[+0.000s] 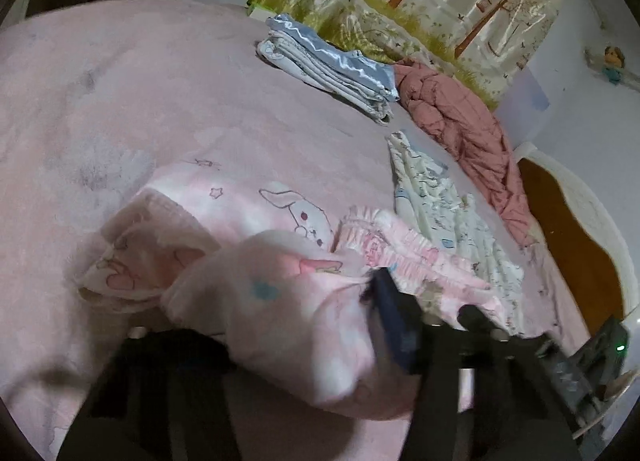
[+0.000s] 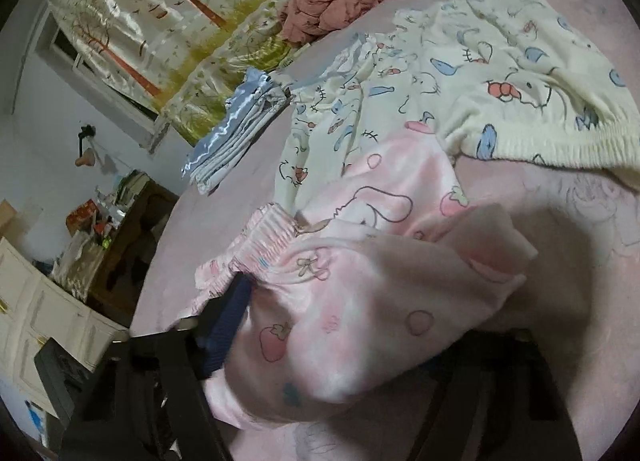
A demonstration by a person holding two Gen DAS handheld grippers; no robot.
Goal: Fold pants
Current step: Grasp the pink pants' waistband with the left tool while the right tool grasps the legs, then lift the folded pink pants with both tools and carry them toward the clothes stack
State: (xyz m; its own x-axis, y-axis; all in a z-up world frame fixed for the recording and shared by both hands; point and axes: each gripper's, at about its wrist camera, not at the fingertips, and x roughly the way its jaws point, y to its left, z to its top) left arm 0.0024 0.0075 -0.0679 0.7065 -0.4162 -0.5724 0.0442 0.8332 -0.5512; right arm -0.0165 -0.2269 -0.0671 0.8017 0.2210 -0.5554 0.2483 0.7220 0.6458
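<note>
In the lower middle of the left wrist view, I see the pink pants (image 1: 280, 301) bunched across my left gripper (image 1: 304, 325). One dark finger (image 1: 394, 321) shows at the right edge of the fabric; the other is buried under the cloth, so I cannot tell whether the pads actually pinch it. The pants lie on the pink bed (image 1: 140, 109), a cuffed leg end toward the lower left and the rabbit print in the centre. My guess is the fabric is lifted here so one half can be carried over the other. Further up sit a folded blue-trimmed stack (image 1: 332, 69) and a crumpled rose quilt (image 1: 460, 129), well apart from the work. A cream printed garment (image 1: 440, 205) lies right of centre, just beside the pants.

In the right wrist view, the same pants (image 2: 352, 301) fill the lower centre, draped over my right gripper (image 2: 328, 341). One blue-padded finger (image 2: 228, 325) stands at the left of the cloth, beside the gathered waistband (image 2: 260, 237); the other is hidden (again I cannot say if it clamps). Both grippers seem to share the same fold, likely keeping the edges level. The cream garment (image 2: 480, 93) spreads across the upper right, its edge touching the pants.
</note>
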